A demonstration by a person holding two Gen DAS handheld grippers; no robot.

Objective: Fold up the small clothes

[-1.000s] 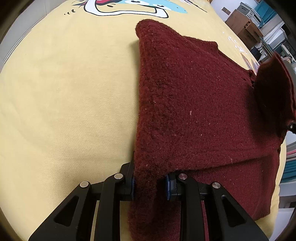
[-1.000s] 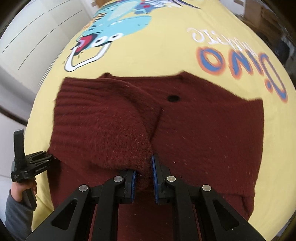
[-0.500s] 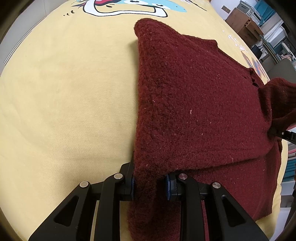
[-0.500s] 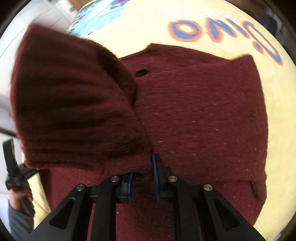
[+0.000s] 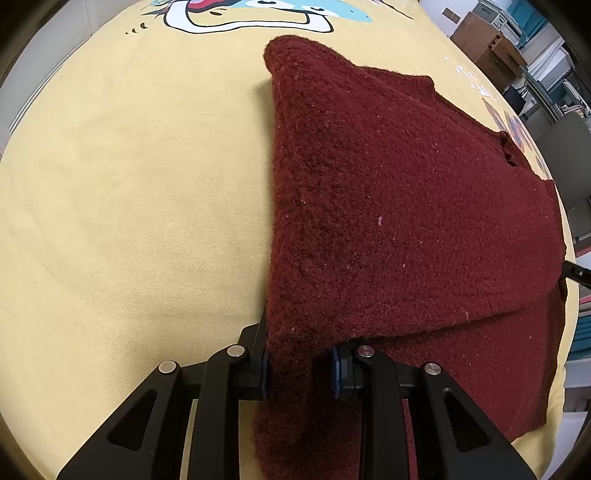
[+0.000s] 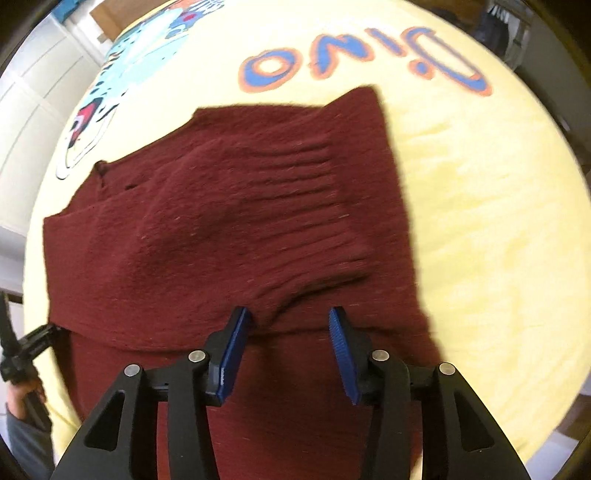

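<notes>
dark red knit sweater (image 5: pixel 388 206), yellow cloth (image 5: pixel 129 203) — blue-orange lettering (image 6: pixel 362 62), cartoon print (image 5: pixel 258 14)

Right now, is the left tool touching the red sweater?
Touching. The left wrist view shows the left tool with both blue pads pressed against a bunched fold of the sweater pinched between them.

left wrist: steep, close, down its claw (image 5: pixel 299 363) | right wrist: same | shared: sweater (image 5: pixel 388 206)
</notes>
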